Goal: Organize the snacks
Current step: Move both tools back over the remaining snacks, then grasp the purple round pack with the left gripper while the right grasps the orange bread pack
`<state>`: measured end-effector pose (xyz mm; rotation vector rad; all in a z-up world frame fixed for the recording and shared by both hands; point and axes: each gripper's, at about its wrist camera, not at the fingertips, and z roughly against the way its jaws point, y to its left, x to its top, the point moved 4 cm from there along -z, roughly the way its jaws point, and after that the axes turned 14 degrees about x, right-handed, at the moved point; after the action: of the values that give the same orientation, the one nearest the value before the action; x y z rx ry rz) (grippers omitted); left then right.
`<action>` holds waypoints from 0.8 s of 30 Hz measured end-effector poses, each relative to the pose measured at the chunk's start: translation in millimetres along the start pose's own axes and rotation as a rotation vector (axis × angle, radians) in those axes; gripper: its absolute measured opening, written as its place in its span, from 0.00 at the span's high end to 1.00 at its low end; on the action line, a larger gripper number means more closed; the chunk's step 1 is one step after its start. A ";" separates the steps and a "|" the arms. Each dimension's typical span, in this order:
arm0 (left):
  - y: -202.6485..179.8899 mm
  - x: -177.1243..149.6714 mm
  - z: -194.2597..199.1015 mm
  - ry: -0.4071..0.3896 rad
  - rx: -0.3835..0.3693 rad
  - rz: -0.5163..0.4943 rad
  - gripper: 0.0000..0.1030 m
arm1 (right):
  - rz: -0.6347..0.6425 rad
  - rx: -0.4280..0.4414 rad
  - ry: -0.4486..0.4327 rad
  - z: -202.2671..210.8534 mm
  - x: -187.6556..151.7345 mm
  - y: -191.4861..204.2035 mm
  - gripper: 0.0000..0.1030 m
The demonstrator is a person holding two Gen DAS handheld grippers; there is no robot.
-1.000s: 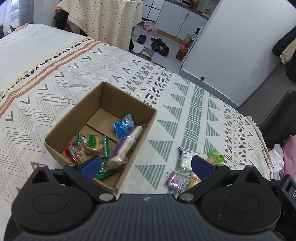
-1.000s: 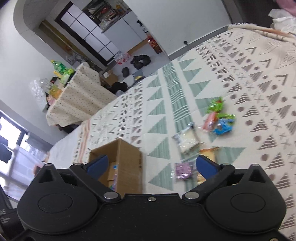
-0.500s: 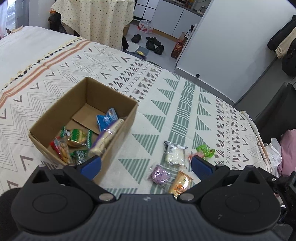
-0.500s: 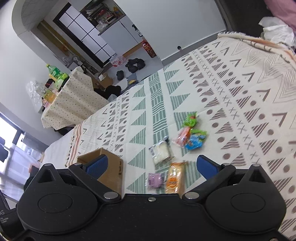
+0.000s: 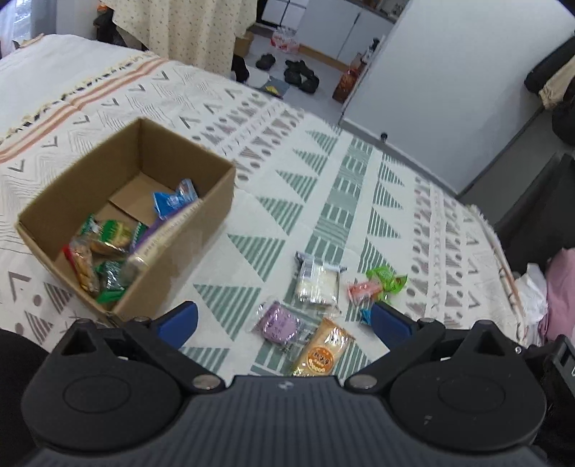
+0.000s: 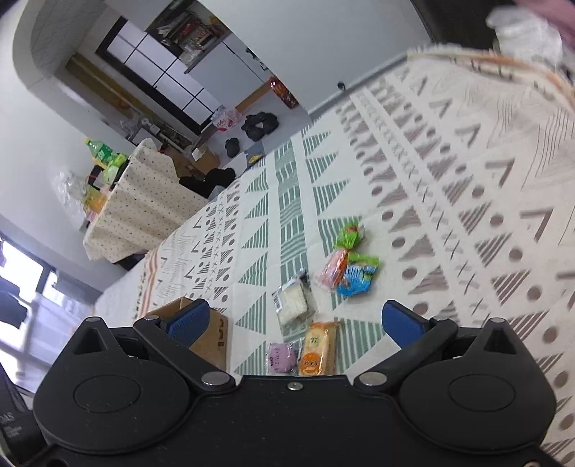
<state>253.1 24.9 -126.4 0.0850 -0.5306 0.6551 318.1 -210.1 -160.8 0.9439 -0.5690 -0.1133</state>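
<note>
- The loose snacks lie in a cluster on the patterned bed cover (image 5: 323, 201), to the right of the box (image 5: 215, 215) and apart from it.
- An orange pack (image 5: 323, 354) lies nearest the cameras, touching a purple pack (image 5: 276, 321) on its left.
- Just beyond these lies a clear pack with a white cake (image 5: 318, 283).
- Further right sit a pink pack (image 5: 363, 289), a green pack (image 5: 386, 278) and a blue pack (image 6: 355, 282), bunched together.
- The box is open-topped cardboard; inside it are a blue pack (image 5: 174, 199), a long purple-ended roll (image 5: 161, 240) leaning along the right wall, and several green and red packs (image 5: 100, 251) at the near end.
- The left claw (image 5: 284, 319) hangs above the purple and orange packs, its blue fingers spread wide, holding nothing.
- The right claw (image 6: 294, 318) is likewise spread wide and empty, above the same cluster.
- Beyond the bed: a cloth-draped table (image 6: 143, 204), shoes (image 5: 300, 73) on the floor, white cabinets (image 5: 323, 32).
</note>
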 end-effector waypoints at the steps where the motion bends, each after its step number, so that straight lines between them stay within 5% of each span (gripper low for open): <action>1: -1.4 -1.4 -4.1 0.005 0.002 -0.004 0.03 | -0.003 0.002 0.002 -1.7 0.1 -2.9 0.00; 9: -7.2 -12.1 -37.1 0.060 0.015 0.038 0.23 | -0.065 0.009 0.056 -22.2 -9.1 -23.4 0.03; 18: -10.5 -22.6 -77.4 0.151 0.023 0.085 0.43 | -0.142 -0.001 0.120 -51.9 -24.4 -36.1 0.30; 24: -13.3 -25.9 -99.9 0.186 0.032 0.117 0.45 | -0.165 -0.028 0.151 -64.8 -29.1 -43.5 0.41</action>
<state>288.2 23.7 -224.3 0.0229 -0.3475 0.7773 332.9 -178.6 -236.5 0.9623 -0.3494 -0.1960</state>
